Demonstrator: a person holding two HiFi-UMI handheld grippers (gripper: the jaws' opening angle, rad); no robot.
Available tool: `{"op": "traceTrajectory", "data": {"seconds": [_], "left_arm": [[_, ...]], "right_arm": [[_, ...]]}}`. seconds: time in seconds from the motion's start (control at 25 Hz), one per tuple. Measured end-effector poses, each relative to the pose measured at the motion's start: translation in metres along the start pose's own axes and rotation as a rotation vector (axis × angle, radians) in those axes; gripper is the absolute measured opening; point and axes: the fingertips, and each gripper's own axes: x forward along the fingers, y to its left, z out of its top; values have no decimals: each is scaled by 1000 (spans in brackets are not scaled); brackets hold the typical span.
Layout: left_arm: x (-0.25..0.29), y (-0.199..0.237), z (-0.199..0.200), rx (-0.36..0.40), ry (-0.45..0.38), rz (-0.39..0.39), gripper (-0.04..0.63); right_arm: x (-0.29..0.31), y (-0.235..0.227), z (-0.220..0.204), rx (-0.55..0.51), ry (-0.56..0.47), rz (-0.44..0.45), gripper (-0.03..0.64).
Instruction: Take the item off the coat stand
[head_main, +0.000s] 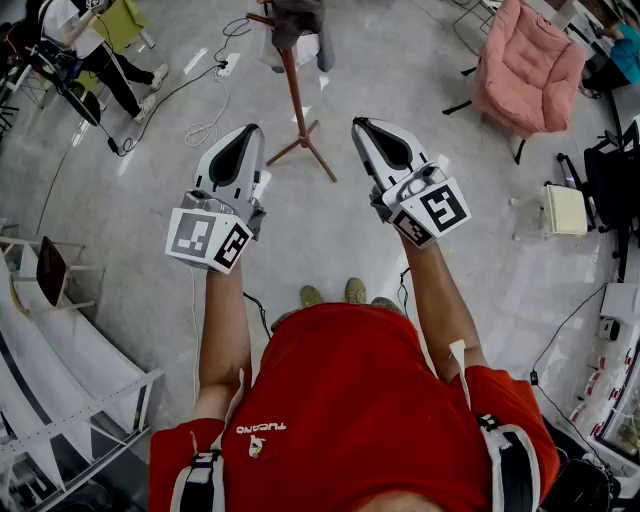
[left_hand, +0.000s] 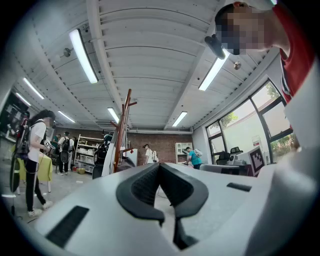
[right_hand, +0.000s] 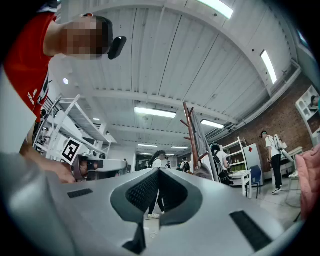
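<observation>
A wooden coat stand (head_main: 293, 95) rises from the grey floor ahead of me, and a dark grey garment (head_main: 297, 22) hangs at its top. My left gripper (head_main: 250, 130) and right gripper (head_main: 358, 124) are held side by side at chest height, well short of the stand. Both are shut with nothing between the jaws. In the left gripper view the stand (left_hand: 122, 131) shows left of the closed tips (left_hand: 159, 165). From the right gripper view, the stand (right_hand: 190, 134) and its hanging grey garment (right_hand: 203, 150) lie right of the tips (right_hand: 159, 171).
A pink armchair (head_main: 530, 65) stands at the far right, and a small pale stool (head_main: 565, 210) sits below it. White cables (head_main: 205, 125) trail on the floor left of the stand. A person (head_main: 100, 50) is at the far left. White shelving (head_main: 60, 370) lines my left side.
</observation>
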Motion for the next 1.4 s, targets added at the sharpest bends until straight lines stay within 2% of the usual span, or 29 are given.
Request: {"op": "traceTrajectory", "data": {"seconds": [0.2,0.4,0.96,1.16,1.4], "left_arm": [[-2,1,-1,-1,-10,5,9],[-9,10,-3,-8,-26,11,9],[-20,68,-3,-21,-51,-18,9],[-3,82,-7,-24,-45,-33,9],[37,111,-21,-41,-36,-13,9]], "right_arm": [[1,4,-2,30,-8,26,23],[7,5,-10,35,-6,3,25],[59,26,-31,-9,50,-33,25],[78,6,-42,5,68,-53,26],[104,-40,-57,18,58,-57,40]]}}
